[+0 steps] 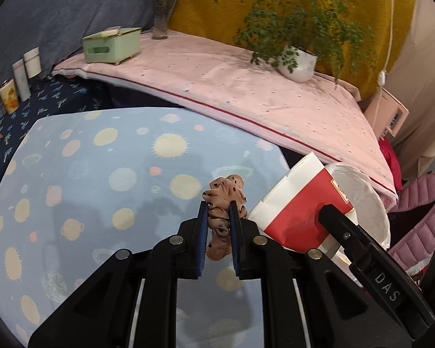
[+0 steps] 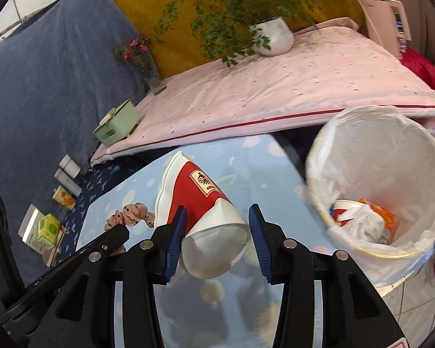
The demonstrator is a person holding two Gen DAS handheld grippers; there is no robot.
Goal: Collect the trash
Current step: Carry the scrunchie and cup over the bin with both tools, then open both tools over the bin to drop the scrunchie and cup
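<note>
In the left wrist view my left gripper is shut on a beige scrunchie with black dots, held above the light blue planet-print tablecloth. Just to its right is a crushed red and white paper cup. In the right wrist view my right gripper is shut on that cup, its blue pads on the two sides. The scrunchie shows to the left there. A bin lined with a white bag stands to the right, with some trash inside.
Behind the table lies a pink-covered surface with a potted plant, a green box and a vase of flowers. Several tins and boxes stand on dark blue cloth at the left. Pink quilted fabric lies at the right.
</note>
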